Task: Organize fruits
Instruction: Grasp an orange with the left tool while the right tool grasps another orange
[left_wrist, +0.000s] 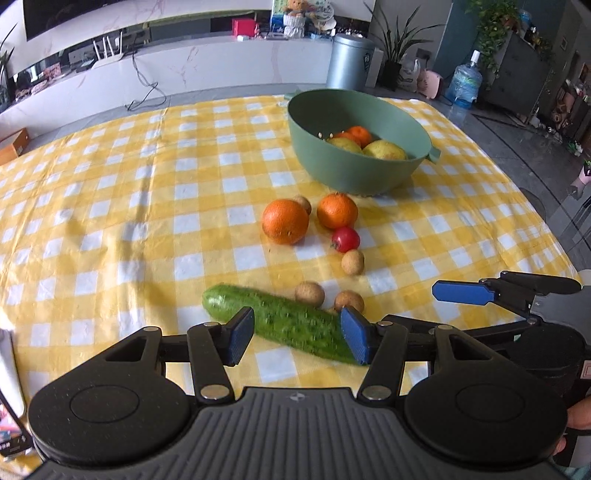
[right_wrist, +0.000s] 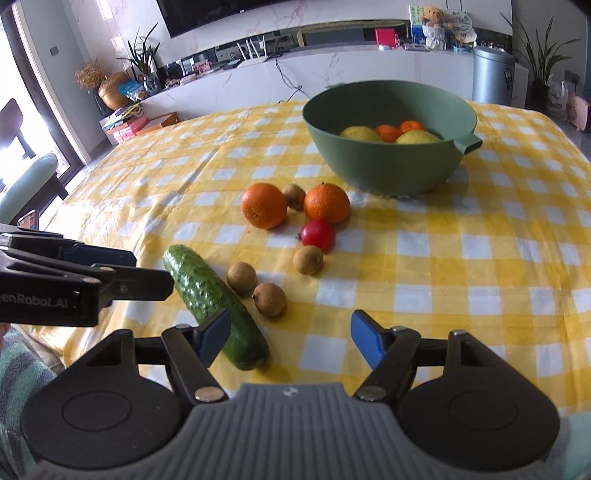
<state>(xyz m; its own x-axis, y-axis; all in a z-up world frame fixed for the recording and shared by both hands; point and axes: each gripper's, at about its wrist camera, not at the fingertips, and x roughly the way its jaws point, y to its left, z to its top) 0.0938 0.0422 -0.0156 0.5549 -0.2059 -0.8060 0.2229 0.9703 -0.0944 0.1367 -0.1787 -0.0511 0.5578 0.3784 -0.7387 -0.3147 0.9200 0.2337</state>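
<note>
A green bowl (left_wrist: 354, 162) (right_wrist: 391, 162) at the table's far side holds yellow fruits and small oranges. In front of it lie two oranges (left_wrist: 285, 221) (right_wrist: 264, 205), a red tomato (left_wrist: 345, 239) (right_wrist: 317, 235), several small brown longans (left_wrist: 309, 293) (right_wrist: 269, 299) and a green cucumber (left_wrist: 284, 320) (right_wrist: 210, 295). My left gripper (left_wrist: 297, 339) is open, its fingers on either side of the cucumber just above the table. My right gripper (right_wrist: 290, 338) is open and empty, near the cucumber's end and the nearest longan. Each gripper shows in the other's view.
The table wears a yellow and white checked cloth (left_wrist: 147, 206) (right_wrist: 461, 258). Behind it are a white counter (left_wrist: 207, 62), a metal bin (left_wrist: 349, 61), potted plants and a water bottle (left_wrist: 466, 83). A chair (right_wrist: 26, 184) stands left of the table.
</note>
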